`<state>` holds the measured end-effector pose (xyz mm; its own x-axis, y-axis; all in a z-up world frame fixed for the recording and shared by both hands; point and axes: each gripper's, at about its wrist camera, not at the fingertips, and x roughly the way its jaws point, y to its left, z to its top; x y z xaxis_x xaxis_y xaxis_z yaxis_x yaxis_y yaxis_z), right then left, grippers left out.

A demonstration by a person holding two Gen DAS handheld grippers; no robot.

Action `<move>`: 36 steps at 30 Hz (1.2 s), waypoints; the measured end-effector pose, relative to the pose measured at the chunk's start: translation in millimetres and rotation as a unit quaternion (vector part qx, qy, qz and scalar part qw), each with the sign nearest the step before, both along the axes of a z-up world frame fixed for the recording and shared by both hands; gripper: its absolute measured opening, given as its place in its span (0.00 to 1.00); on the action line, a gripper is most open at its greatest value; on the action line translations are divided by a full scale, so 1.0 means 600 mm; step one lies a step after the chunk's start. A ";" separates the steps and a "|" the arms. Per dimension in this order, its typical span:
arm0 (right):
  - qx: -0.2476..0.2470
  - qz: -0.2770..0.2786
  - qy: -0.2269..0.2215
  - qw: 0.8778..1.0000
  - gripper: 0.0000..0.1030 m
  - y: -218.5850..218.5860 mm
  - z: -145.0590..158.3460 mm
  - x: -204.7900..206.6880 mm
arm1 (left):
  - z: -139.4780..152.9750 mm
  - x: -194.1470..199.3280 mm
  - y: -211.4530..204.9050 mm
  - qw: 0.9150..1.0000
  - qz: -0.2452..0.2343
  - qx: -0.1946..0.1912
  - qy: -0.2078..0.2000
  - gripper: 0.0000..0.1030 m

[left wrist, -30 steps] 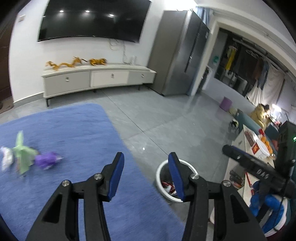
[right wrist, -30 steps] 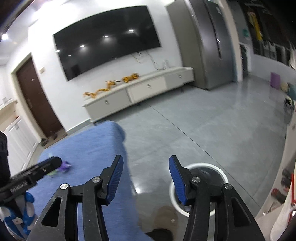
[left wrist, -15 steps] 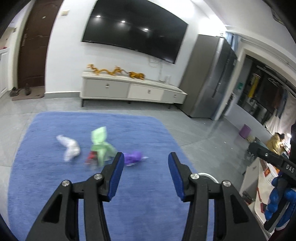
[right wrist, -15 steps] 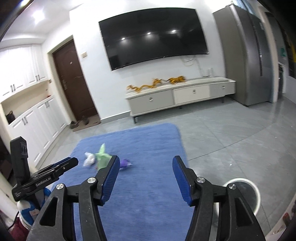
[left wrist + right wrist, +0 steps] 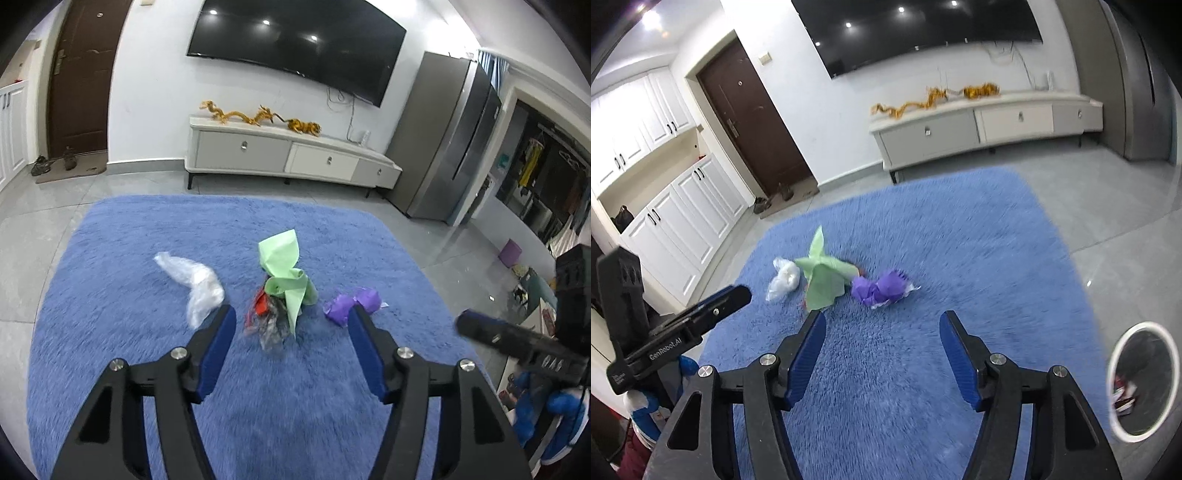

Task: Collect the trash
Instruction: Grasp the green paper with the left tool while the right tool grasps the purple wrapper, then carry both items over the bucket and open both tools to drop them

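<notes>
- We hold our left claw [image 5: 291, 332] wide open and empty above a blue rug [image 5: 110, 288], aimed at the trash.
- Our right claw [image 5: 882, 336] is also spread wide, gripping nothing.
- On the rug lie a clear plastic bag [image 5: 197, 284], green paper [image 5: 286, 273] over a red wrapper [image 5: 260, 306], and purple paper [image 5: 351, 304], close together.
- A white-rimmed bin [image 5: 1143, 378] sits on the grey floor beside the rug, holding some scraps.

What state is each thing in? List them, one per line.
Left tool: open, empty, above the rug.
Right tool: open, empty.
Green paper: crumpled, on the rug.
Purple paper: crumpled, on the rug.
Clear bag: scrunched, on the rug.
Red wrapper: crumpled, partly under the green paper.
Bin: open-topped, some trash inside.
Door: shut.
TV: off.
</notes>
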<state>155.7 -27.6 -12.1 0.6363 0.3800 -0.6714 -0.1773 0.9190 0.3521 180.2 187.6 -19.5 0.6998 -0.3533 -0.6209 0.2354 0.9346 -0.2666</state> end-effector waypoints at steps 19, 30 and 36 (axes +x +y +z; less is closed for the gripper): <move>0.112 -0.020 0.044 0.993 0.51 0.007 -0.104 0.115 | -0.092 0.192 -0.061 0.998 0.003 0.020 0.062 0.45; 0.113 -0.001 0.011 0.993 0.27 -0.003 -0.069 0.085 | -0.063 0.192 -0.047 0.998 0.016 -0.026 0.056 0.28; 0.101 -0.008 -0.024 0.995 0.24 -0.011 -0.012 0.035 | 0.005 0.142 -0.048 0.999 0.008 -0.028 0.018 0.28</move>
<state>176.9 -34.1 -19.2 0.6725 0.4943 -0.5508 -0.1845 0.8327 0.5221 265.3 158.8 -16.8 0.6828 -0.3770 -0.6258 0.2101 0.9217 -0.3260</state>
